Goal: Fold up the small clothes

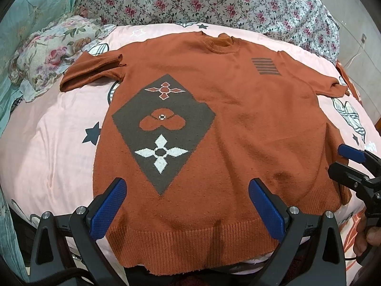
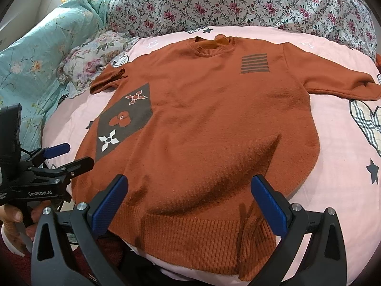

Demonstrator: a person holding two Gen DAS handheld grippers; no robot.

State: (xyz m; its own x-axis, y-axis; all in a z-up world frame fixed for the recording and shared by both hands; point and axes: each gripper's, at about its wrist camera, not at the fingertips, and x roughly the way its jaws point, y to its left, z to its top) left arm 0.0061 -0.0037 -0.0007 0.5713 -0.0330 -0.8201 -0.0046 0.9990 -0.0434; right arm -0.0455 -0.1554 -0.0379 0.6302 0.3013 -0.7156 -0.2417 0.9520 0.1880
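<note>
We hold our left gripper (image 1: 188, 205) and right gripper (image 2: 190, 205) low over the hem, jaws spread wide and gripping nothing. The rust sweater (image 1: 214, 119) lies flat, front up, on the pink sheet (image 1: 47, 155), collar pointing away from us.

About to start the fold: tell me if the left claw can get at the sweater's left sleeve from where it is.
Probably yes. The left claw hangs open over the hem of the sweater, and the left sleeve lies bunched on the pink sheet with nothing across the way.
</note>
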